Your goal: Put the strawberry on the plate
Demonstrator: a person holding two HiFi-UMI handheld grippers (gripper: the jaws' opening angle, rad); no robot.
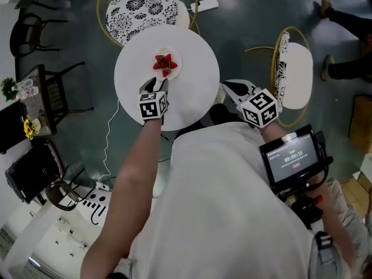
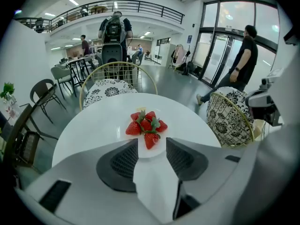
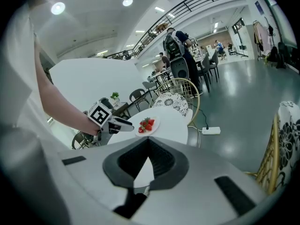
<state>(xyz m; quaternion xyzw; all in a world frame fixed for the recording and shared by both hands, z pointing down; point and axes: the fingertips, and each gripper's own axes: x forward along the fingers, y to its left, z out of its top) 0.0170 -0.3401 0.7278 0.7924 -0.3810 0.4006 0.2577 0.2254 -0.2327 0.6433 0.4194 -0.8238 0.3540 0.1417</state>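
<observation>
My left gripper (image 2: 150, 146) released, strawberries (image 2: 146, 125) on plate (image 1: 177, 56) just ahead on white table (image 2: 91, 125). Right gripper (image 3: 149, 149) clenched, empty. Patterned chair (image 2: 108, 89) beyond the table.

Strawberries (image 2: 146, 127) red w/ green tops; plate (image 2: 123, 125) white; table (image 2: 93, 121) white; chair cushion (image 2: 108, 89) blk/wht floral; floor (image 1: 244, 16) dk grey.

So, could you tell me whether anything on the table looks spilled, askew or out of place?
Nothing stands out. The strawberries sit heaped on the plate, which lies flat on the table, with none off it. The left claw is open, gripping nothing, at the plate's near edge.
</observation>
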